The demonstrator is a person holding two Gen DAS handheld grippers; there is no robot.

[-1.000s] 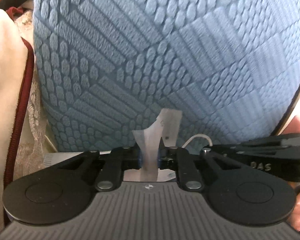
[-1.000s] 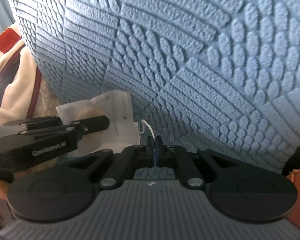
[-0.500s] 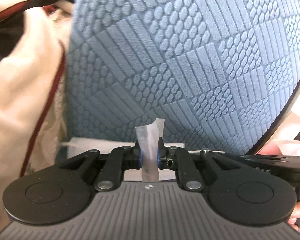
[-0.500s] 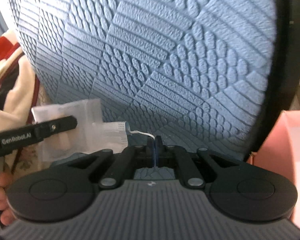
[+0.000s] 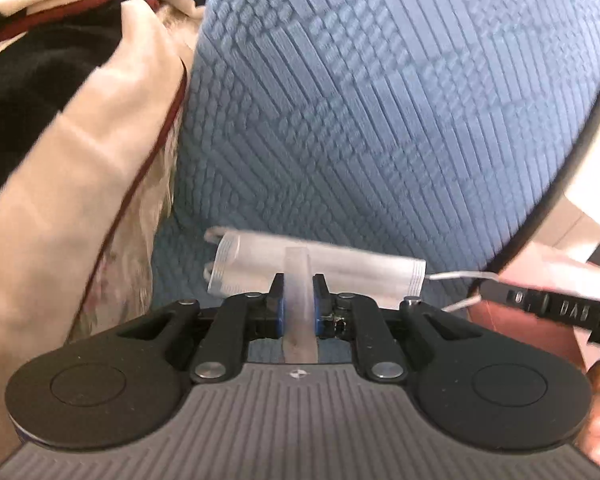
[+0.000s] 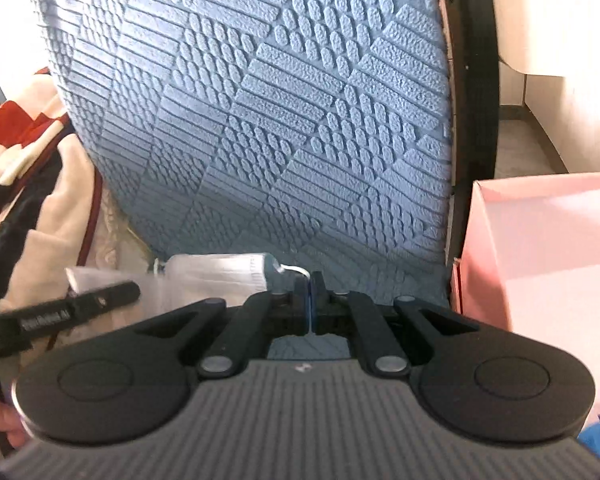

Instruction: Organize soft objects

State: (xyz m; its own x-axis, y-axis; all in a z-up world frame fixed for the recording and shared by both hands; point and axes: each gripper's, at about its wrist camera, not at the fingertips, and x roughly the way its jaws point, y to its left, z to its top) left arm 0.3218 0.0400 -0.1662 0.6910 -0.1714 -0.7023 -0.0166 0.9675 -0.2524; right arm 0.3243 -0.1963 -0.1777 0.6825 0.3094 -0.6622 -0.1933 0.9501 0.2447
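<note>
currently i hold the face mask [image 5: 320,268] above the blue cushion [image 5: 380,120]: left gripper [image 5: 298,300] clamped on its clear wrapper, right gripper [image 6: 310,298] pinched on its ear loop [image 6: 294,269].

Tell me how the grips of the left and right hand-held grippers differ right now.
The left hand-held gripper clamps a clear wrapper strip that keeps its pads apart; the right hand-held gripper is pinched fully shut on the thin white ear loop. Both hold the same face mask before the blue cushion.
</note>
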